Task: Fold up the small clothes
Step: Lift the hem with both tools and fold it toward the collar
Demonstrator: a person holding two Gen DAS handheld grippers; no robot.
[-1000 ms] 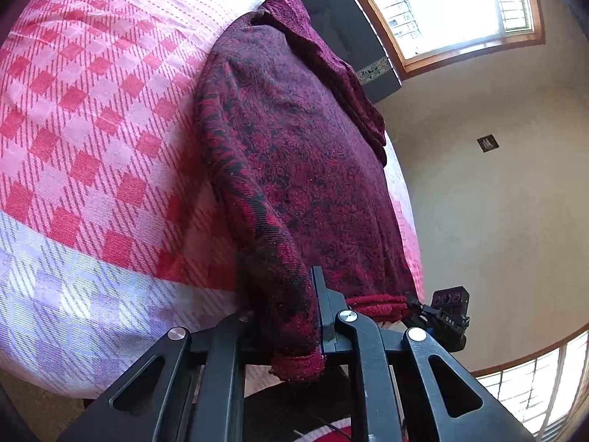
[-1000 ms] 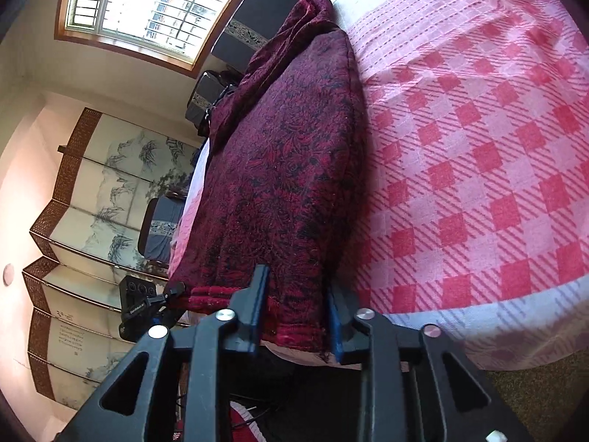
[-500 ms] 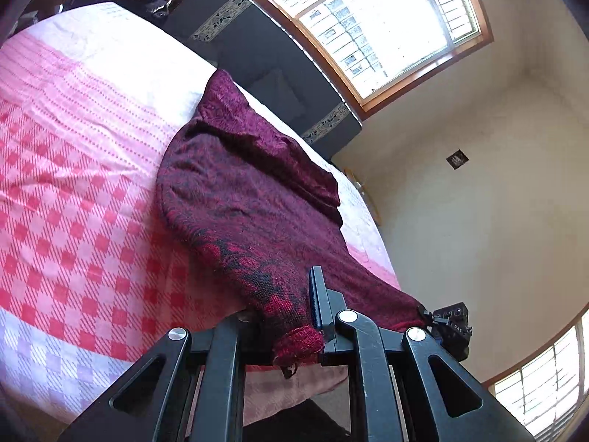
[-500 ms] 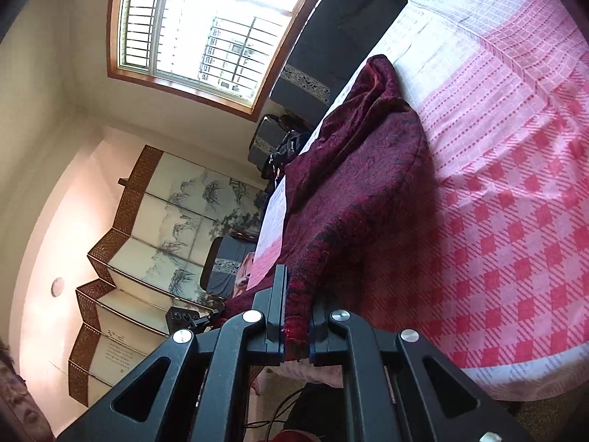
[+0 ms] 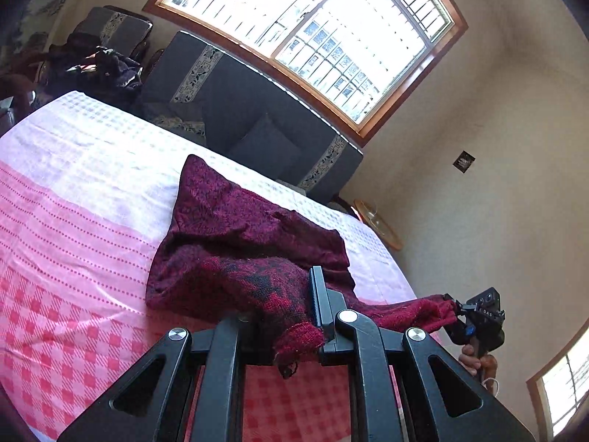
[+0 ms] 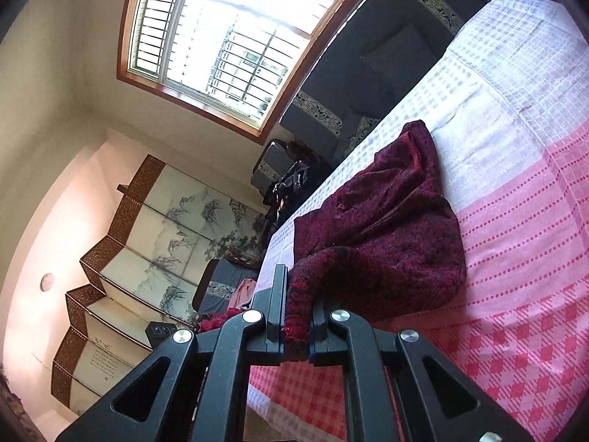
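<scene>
Left tool (image 5: pixel 294 316): clenched on one near corner of the sweater (image 5: pixel 235 243), knit bunched between its fingers and a little hem hanging out below. Right tool (image 6: pixel 296 316): clenched on the other near corner, a fold of knit pinched upright between its fingers. In the left view the right tool shows at the far right, with the hem stretched taut between the two grips.

Sweater: dark red patterned knit. Its far part lies on the bed (image 5: pixel 73 199), over the white and pale pink bands of the checked cover; its near edge is raised off the cover in both tools.

Judgement: two corner grips with the hem held tight keep the edge straight, so that the raised half can be carried over the resting half as one flat layer. The far part resting on the cover serves as anchor and sets the fold line. The fold appears under way, not laid.

Risk: loose knit sagging between the grips may crease when lowered.
</scene>
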